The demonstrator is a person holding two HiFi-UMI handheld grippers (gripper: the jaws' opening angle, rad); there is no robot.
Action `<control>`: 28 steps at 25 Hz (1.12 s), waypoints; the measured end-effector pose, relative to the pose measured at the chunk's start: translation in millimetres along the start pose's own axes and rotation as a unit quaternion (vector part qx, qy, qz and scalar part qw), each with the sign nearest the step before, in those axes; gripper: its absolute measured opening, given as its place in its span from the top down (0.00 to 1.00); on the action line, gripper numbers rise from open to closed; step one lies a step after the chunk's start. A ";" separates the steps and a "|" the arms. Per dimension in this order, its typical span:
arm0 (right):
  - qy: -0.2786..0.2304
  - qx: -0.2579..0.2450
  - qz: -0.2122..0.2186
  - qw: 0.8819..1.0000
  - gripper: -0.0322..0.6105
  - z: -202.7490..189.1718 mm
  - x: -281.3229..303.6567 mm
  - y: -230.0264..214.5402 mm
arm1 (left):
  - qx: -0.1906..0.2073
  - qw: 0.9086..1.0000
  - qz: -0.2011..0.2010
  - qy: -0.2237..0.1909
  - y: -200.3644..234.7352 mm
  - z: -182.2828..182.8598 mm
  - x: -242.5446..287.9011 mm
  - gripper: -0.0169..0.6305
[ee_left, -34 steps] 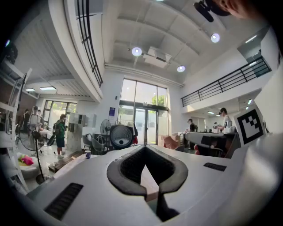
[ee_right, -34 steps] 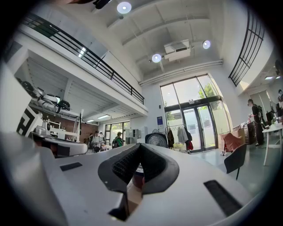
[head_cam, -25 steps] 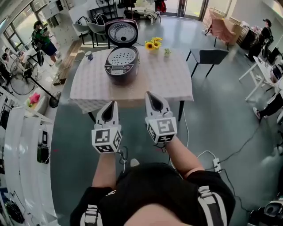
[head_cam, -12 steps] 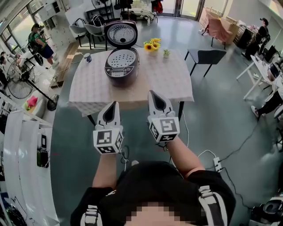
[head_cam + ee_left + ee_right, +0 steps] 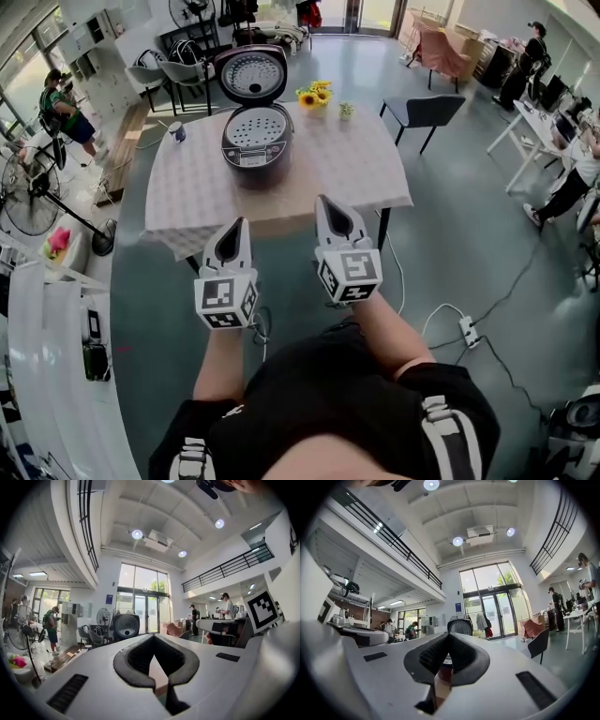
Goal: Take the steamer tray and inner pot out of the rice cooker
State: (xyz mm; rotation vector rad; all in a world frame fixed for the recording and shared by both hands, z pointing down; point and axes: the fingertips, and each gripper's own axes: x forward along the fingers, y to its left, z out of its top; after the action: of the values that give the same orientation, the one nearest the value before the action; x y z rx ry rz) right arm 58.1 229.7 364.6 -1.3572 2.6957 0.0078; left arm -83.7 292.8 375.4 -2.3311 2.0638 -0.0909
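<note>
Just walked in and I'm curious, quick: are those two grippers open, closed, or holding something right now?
Left gripper: closed, holding nothing.
Right gripper: closed, holding nothing.

A cloth-covered table (image 5: pixel 361 173) stands ahead of me on the grey floor (image 5: pixel 441 244). On it sit the rice cooker (image 5: pixel 255 150) (lid up), sunflowers (image 5: pixel 314 94) and a small potted plant (image 5: pixel 346 110) at the far edge, and a cup (image 5: pixel 177 132) near the far left corner.

Inner pot hidden under steamer tray (image 5: pixel 258 126) in rice cooker (image 5: pixel 257 142). My right claw (image 5: pixel 448 635) blocks most of rice cooker in own view.
</note>
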 end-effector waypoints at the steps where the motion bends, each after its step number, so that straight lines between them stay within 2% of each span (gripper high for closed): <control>1: 0.000 0.000 -0.006 1.000 0.95 -0.6 0.2 0.9 | 0.001 1.000 -0.003 0.001 3.7 -0.2 -0.7 0.97; 8: -0.005 -0.001 -0.032 0.999 0.95 -6.8 5.9 -2.6 | 0.002 1.000 -0.017 0.004 13.1 -7.1 5.3 0.97; 15: -0.009 0.011 -0.016 1.000 0.95 -14.0 48.7 -11.1 | 0.007 1.000 -0.003 0.000 35.0 -11.2 36.5 0.97; 23: -0.018 0.005 0.015 1.000 0.95 -18.4 134.0 -59.6 | 0.010 0.999 0.043 0.002 60.9 -10.4 121.2 0.97; 28: 0.003 0.022 0.041 0.999 0.95 -30.7 205.9 -114.6 | -0.018 0.997 0.078 0.016 74.5 -8.7 199.8 0.97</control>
State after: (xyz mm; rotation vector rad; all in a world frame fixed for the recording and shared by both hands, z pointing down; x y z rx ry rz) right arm 25.2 -5.3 377.8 -1.2360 2.7376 -0.0489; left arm -134.0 85.5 384.9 -2.1918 2.2718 -0.0893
